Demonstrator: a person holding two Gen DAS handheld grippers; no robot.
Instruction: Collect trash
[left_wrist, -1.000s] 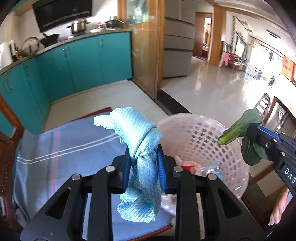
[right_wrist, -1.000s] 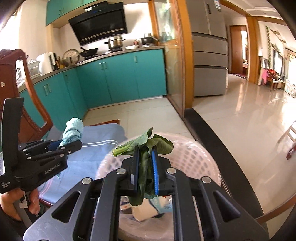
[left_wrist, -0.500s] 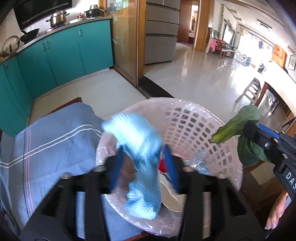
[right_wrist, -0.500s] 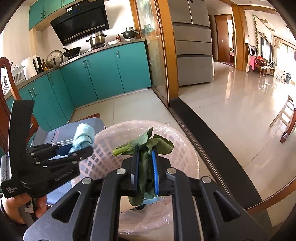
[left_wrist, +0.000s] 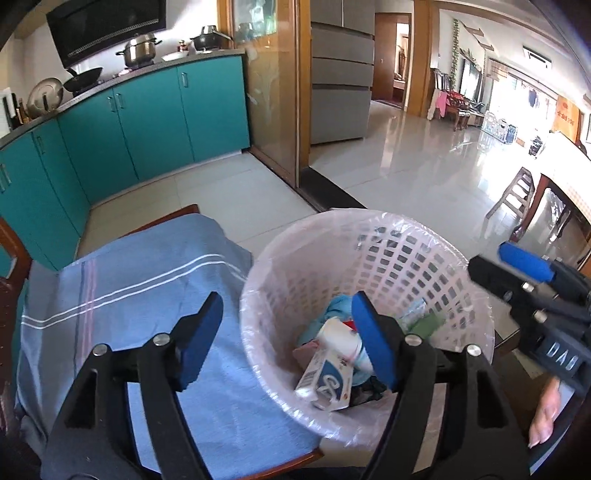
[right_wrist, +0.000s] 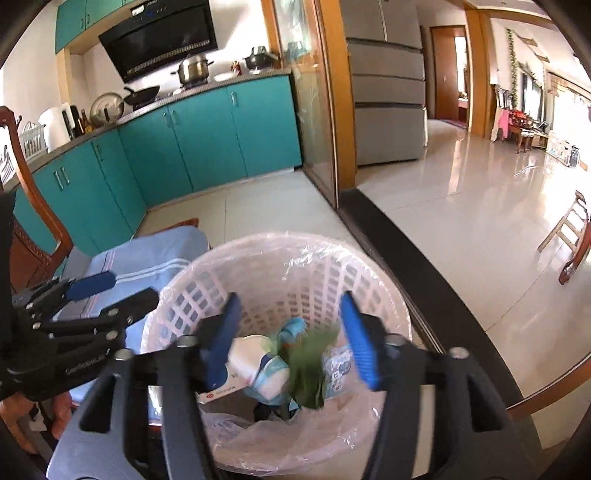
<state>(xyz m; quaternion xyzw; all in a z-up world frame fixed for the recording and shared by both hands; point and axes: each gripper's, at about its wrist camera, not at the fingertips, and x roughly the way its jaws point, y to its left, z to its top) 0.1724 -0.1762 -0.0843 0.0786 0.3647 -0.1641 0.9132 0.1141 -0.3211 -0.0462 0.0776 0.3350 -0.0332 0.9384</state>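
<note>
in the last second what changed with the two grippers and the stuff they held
Both opened: the left gripper let go the blue cloth, the right gripper released the green leaf, blurred, over the trash in the basket. Basket and striped cloth stayed put.

One white lattice plastic basket lined with a clear bag (left_wrist: 388, 258) stands by one blue striped cloth (left_wrist: 129, 295). Inside it: one white carton with blue print (left_wrist: 325, 376), one light blue rag (left_wrist: 332, 308), one green leaf (right_wrist: 308, 373) (blurred) and one small printed wrapper (right_wrist: 338, 369); further scraps beneath cannot be counted. Two claws are present, the left claw (left_wrist: 288, 339) and the right claw (right_wrist: 291, 339), each with two blue-padded fingers spread apart. On the kitchen counter, two metal pots (right_wrist: 192, 68) and one black wok (right_wrist: 142, 94).
</note>
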